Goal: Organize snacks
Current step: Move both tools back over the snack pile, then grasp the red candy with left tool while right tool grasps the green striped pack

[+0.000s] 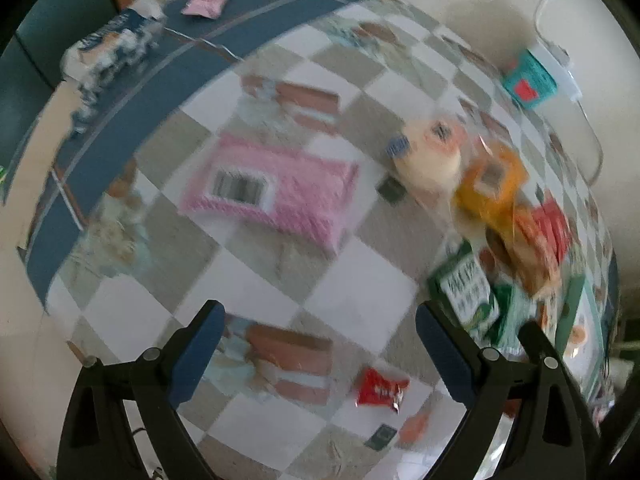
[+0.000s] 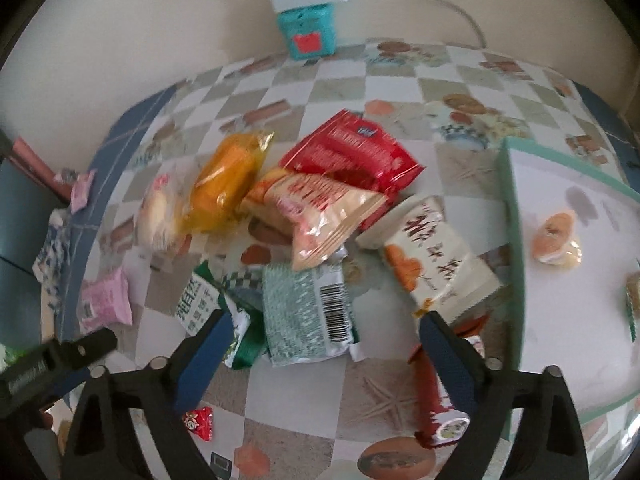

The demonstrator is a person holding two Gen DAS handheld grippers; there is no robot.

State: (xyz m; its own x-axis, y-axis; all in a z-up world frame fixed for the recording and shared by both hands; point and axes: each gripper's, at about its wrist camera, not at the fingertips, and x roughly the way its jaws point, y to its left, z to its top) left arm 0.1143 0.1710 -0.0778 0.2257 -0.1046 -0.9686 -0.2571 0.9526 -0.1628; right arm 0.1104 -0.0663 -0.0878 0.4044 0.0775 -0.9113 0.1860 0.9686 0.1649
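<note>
We've got a tablecloth [image 2: 280,392] in white and grey-beige checks with brown food prints, starfish outlines and a blue border, and on it a pile of snacks: a red packet [image 2: 352,152] with white lettering, an orange-yellow wrapped bun [image 2: 224,184], a cream packet [image 2: 436,256] with dark characters and an orange blob, and a teal-speckled packet [image 2: 308,312] with a black barcode. There's also a pink packet [image 1: 272,188] with a black-and-white barcode label, a small red candy wrapper [image 1: 380,390], and a teal box [image 2: 308,36] with a red mark and white lid. Our grippers' fingers [image 2: 204,356] are black with dark blue pads, and the tray [image 2: 516,240] is white with a mint-green rim.

heaped snack packets [image 2: 320,208] beside tray [image 2: 516,280]
</note>
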